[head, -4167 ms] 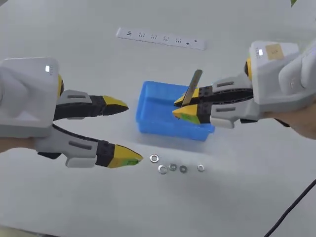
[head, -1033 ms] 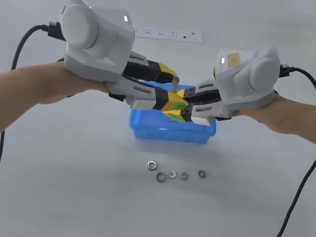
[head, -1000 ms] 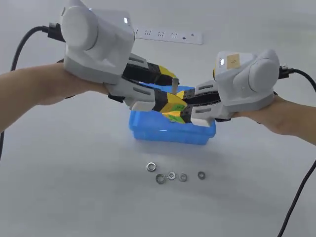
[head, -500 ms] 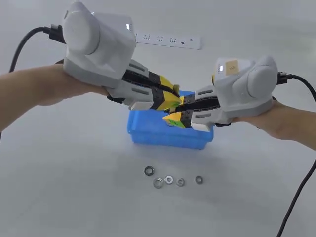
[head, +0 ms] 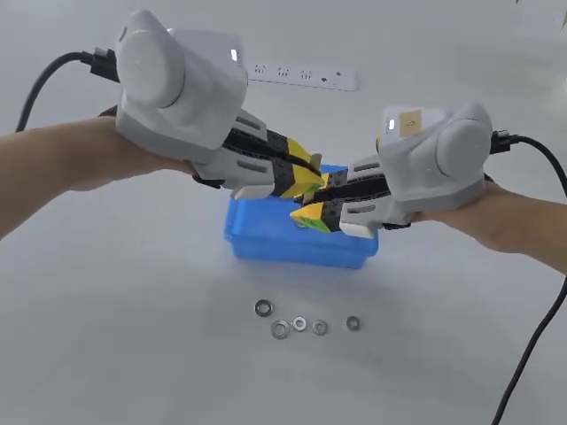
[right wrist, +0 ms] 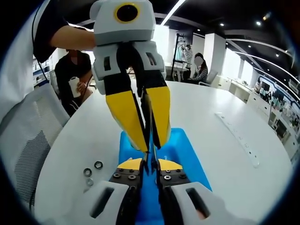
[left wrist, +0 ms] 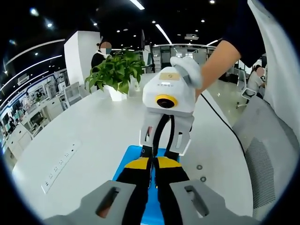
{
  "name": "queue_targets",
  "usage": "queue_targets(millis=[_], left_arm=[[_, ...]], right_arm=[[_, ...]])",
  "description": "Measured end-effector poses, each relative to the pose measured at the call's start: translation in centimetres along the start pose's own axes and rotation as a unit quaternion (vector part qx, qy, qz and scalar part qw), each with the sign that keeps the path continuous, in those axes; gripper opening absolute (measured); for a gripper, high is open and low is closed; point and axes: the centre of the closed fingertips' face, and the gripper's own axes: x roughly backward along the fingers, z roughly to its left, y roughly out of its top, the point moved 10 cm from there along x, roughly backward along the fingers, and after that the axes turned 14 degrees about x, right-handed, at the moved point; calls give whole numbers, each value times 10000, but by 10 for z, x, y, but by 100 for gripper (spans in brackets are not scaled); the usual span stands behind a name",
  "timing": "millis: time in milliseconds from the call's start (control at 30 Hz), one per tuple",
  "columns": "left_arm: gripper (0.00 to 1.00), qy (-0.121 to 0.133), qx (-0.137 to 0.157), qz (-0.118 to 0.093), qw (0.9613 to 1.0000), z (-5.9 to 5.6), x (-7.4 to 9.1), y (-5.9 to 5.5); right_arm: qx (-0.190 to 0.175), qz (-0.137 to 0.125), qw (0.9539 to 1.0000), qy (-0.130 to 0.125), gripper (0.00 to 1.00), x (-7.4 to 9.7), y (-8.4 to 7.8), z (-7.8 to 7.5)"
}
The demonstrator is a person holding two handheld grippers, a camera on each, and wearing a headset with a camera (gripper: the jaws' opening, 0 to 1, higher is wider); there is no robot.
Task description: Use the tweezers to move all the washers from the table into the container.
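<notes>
Above the blue container (head: pixel 266 241) my two grippers meet tip to tip. The left gripper (head: pixel 312 175) comes in from the upper left, the right gripper (head: pixel 306 212) from the right. In the right gripper view the thin metal tweezers (right wrist: pixel 149 145) run from my right gripper (right wrist: pixel 150 165) up between the left gripper's yellow jaws, and both pairs of jaws are shut on them. In the left gripper view the left gripper (left wrist: pixel 153 161) points at the right one. Several washers (head: pixel 299 324) lie in a loose row on the table in front of the container, also washers (right wrist: pixel 93 169).
A white power strip (head: pixel 301 75) lies at the far side of the white table (head: pixel 133 354). A black cable (head: pixel 532 354) trails off at the right. A potted plant (left wrist: pixel 115 75) stands on the table's far end, with people and office desks beyond.
The left gripper's jaws, open around the tweezers a second ago, have shut on them. Both grippers stay over the container; the washers have not moved.
</notes>
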Motion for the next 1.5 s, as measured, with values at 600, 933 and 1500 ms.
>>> queue_targets(millis=[600,933,1500], left_arm=[[7,130,-86,-73,9999,1,9,4],[7,156,-122,-72,9998,-11,21,5],[7,266,-76,-213,9994,-44,53,1]], right_arm=[[-130,131,9998,-85,21,12,-1,-1],[-358,144,9971,-649,30,44,-4,3],[-419,200,9932,-1070,41,94,2,53]])
